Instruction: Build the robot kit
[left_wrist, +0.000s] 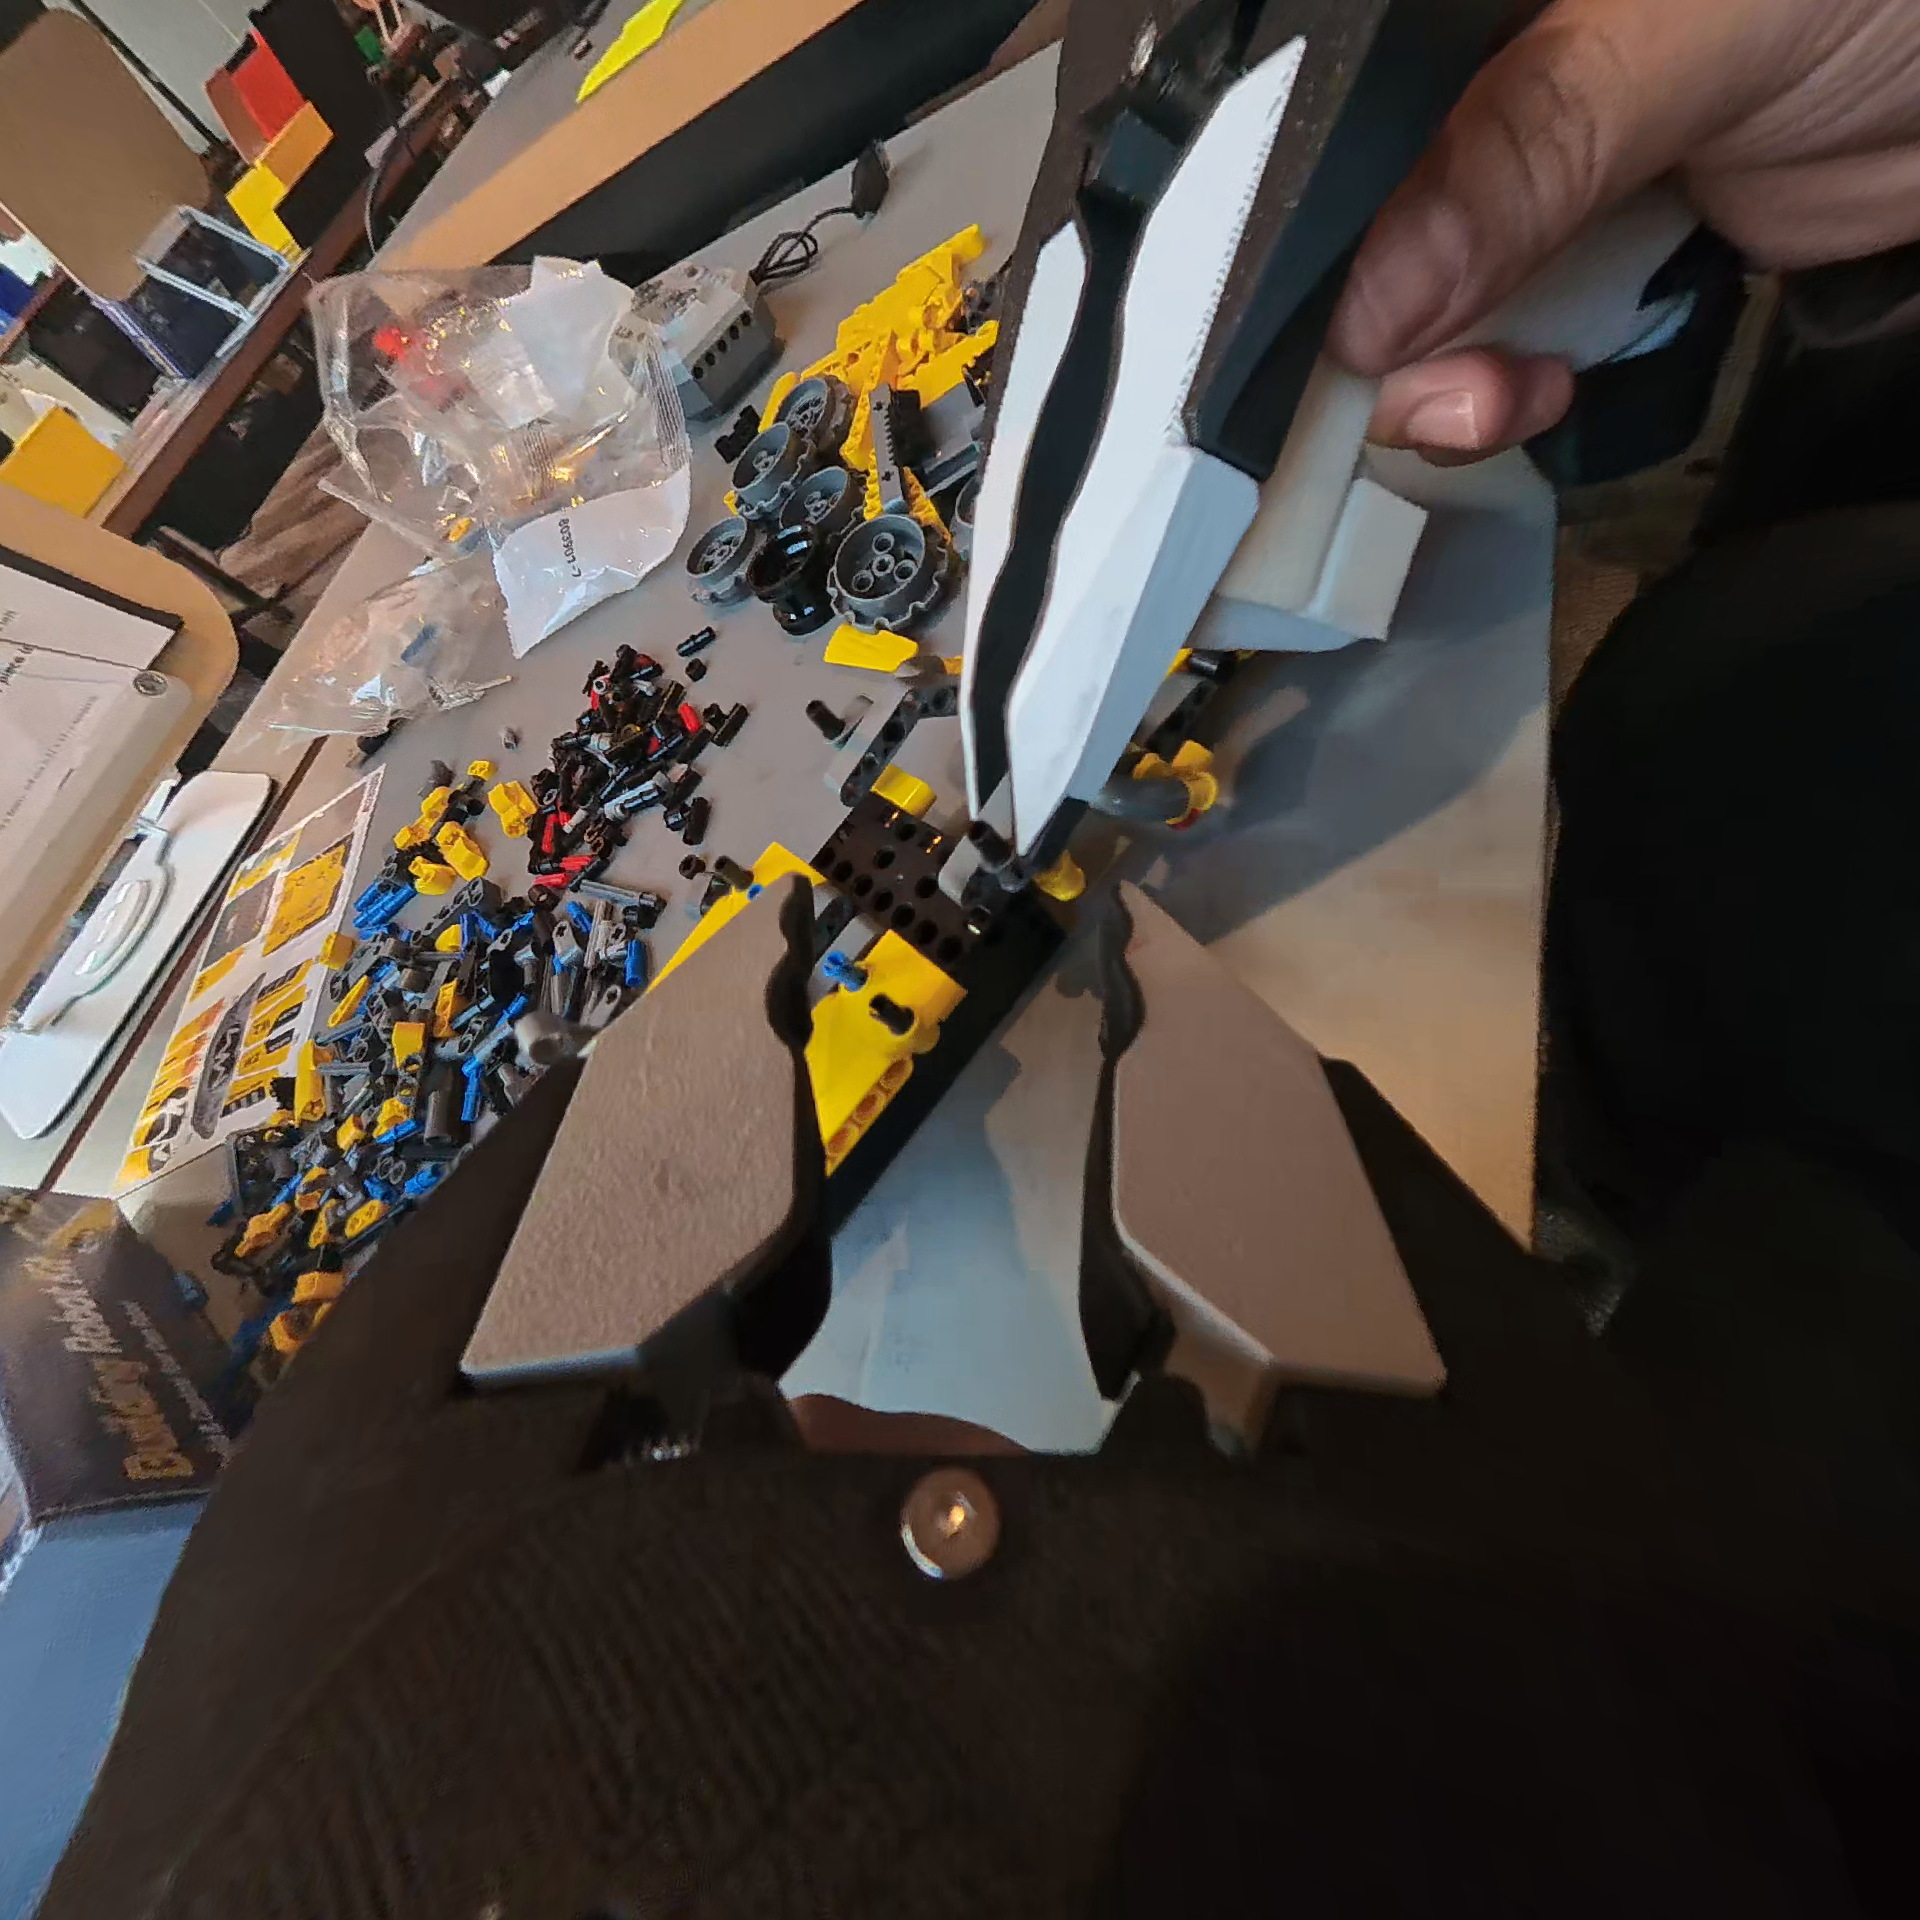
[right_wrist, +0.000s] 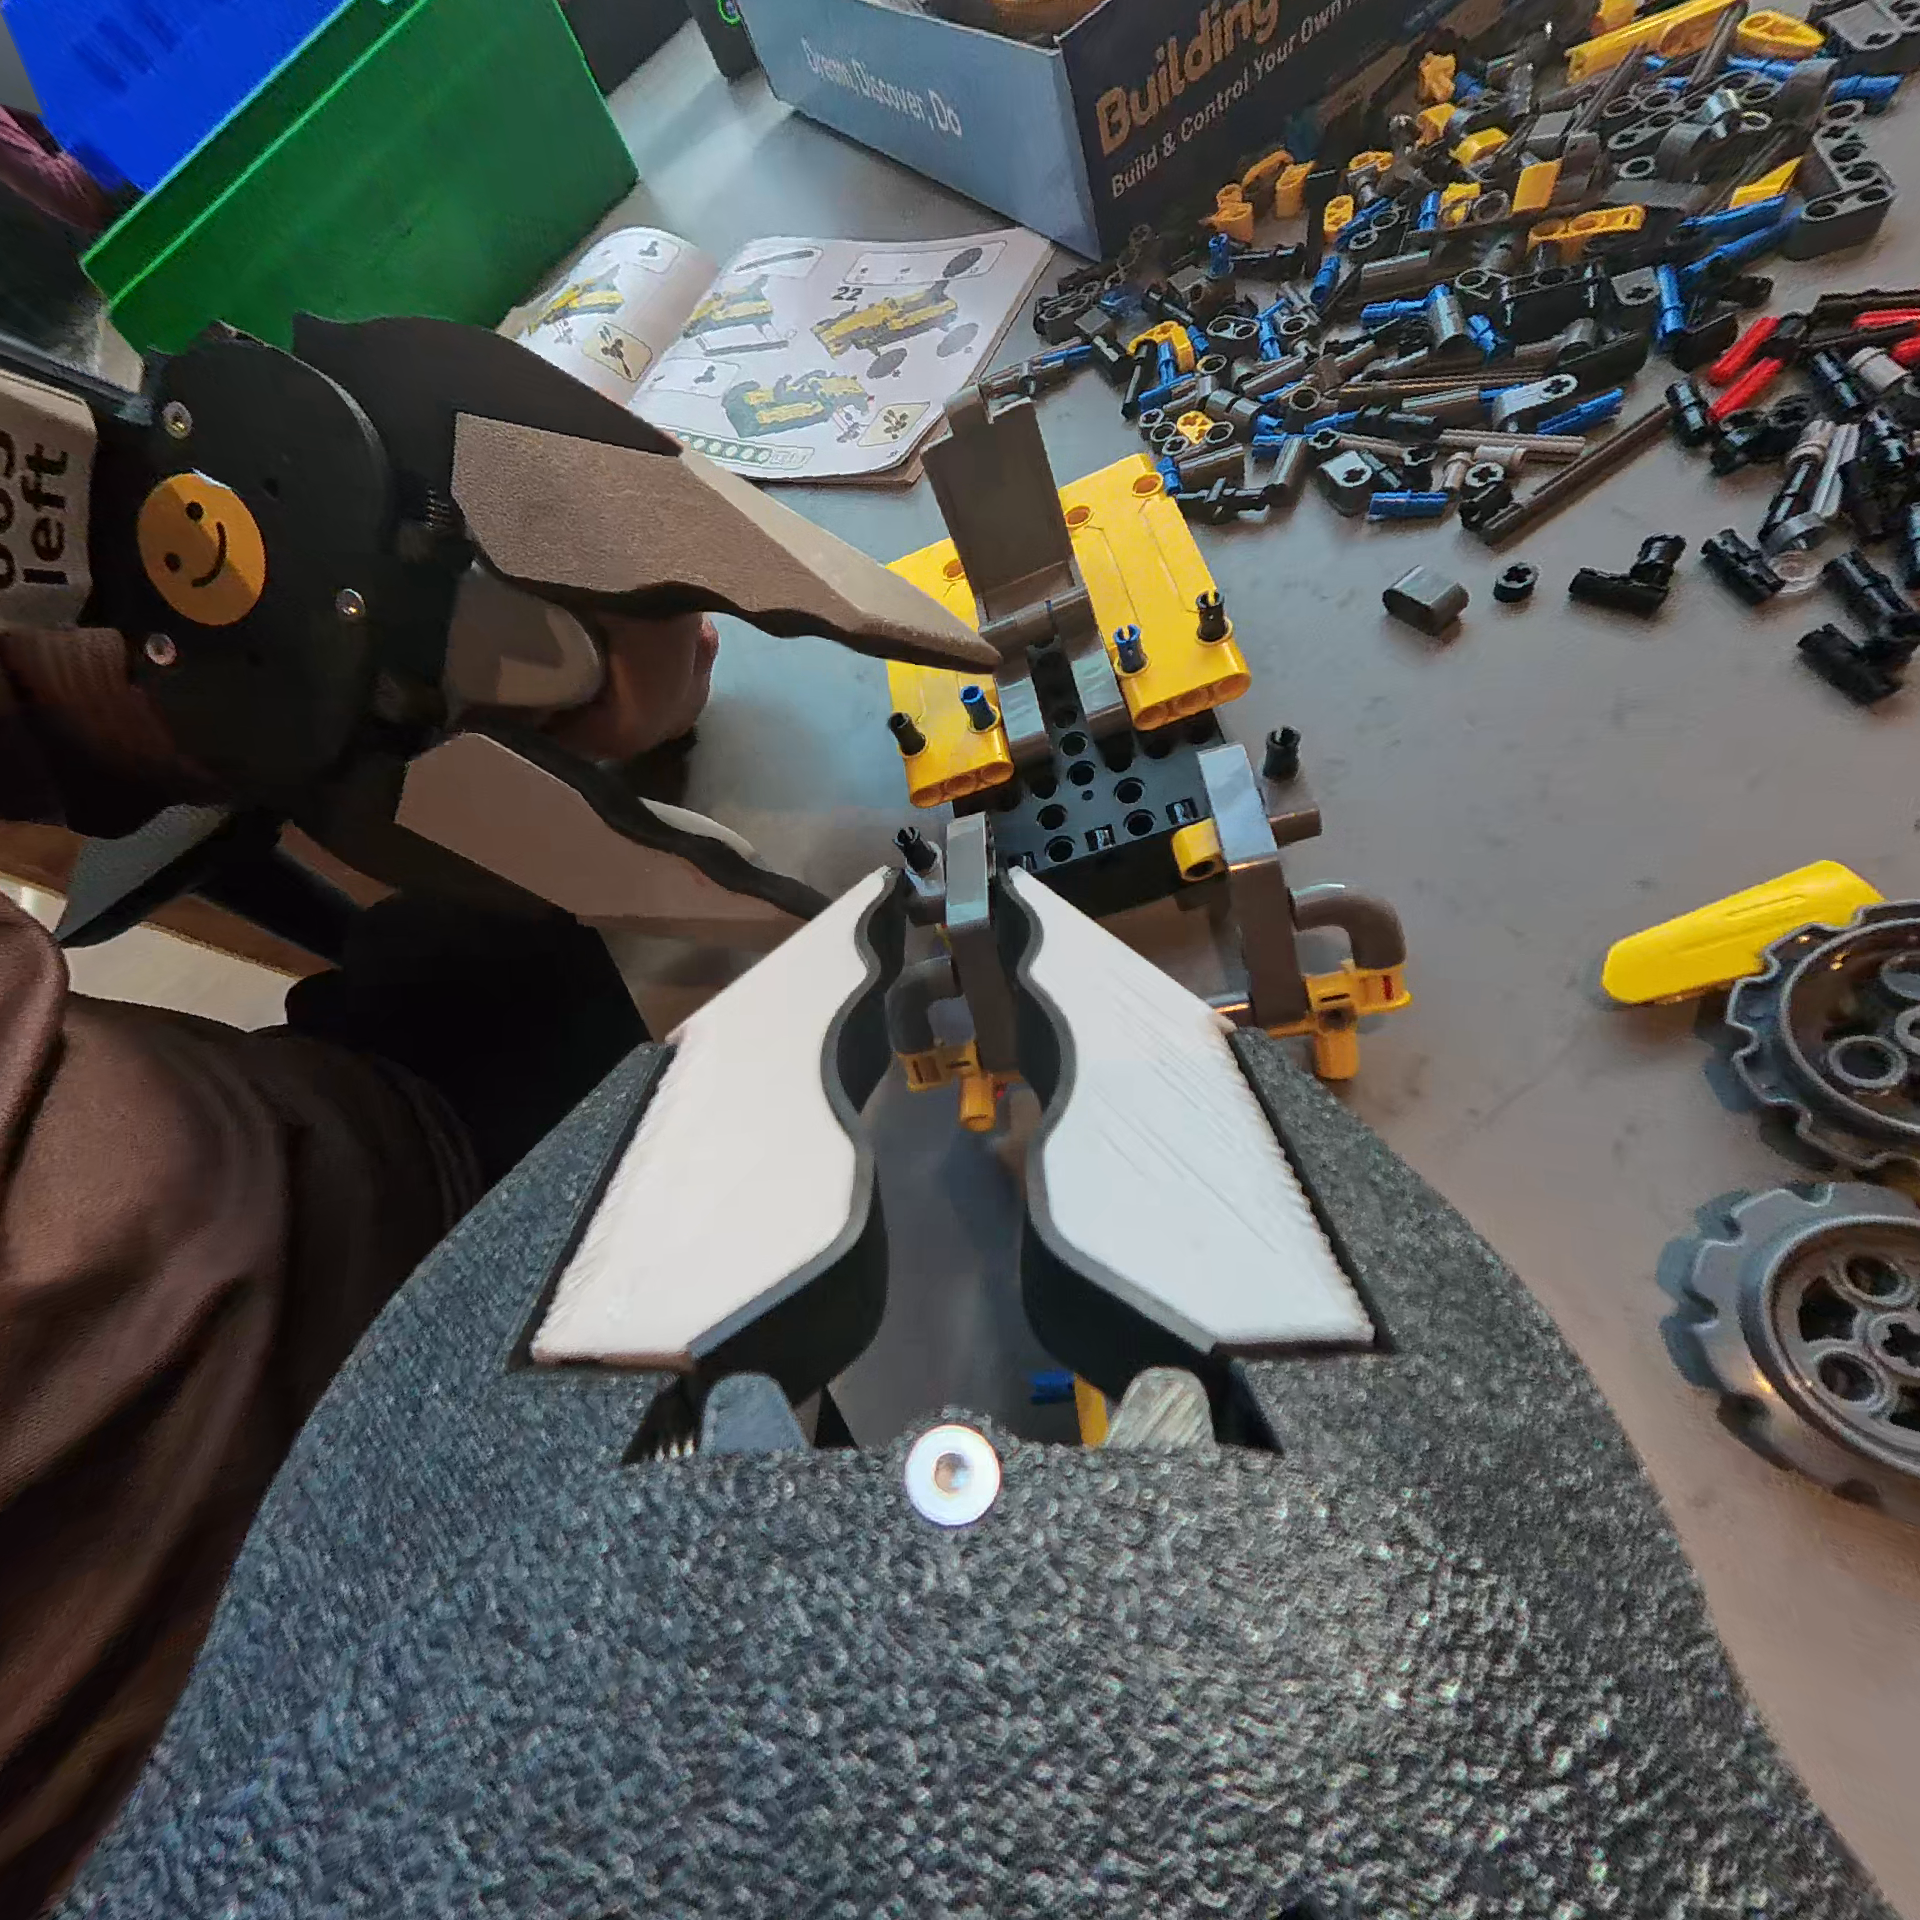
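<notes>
A partly built model of yellow panels, a black holed block and grey beams stands on the grey table. My right gripper, with white fingers, is shut on an upright grey beam at the model's near end. In the left wrist view it comes down from above onto the model. My left gripper is open, with its grey fingers on either side of the model. In the right wrist view its upper finger touches the model's grey middle part.
Loose blue, black, yellow and red parts lie at the far right, also seen in the left wrist view. Grey wheels and a yellow piece lie to the right. An open booklet, a printed box, a green box and plastic bags are nearby. The tips of both grippers are at nearly the same place. The yellow piece is about equally far from each gripper, around 12 centimetres. It is also in sight in the left wrist view.
</notes>
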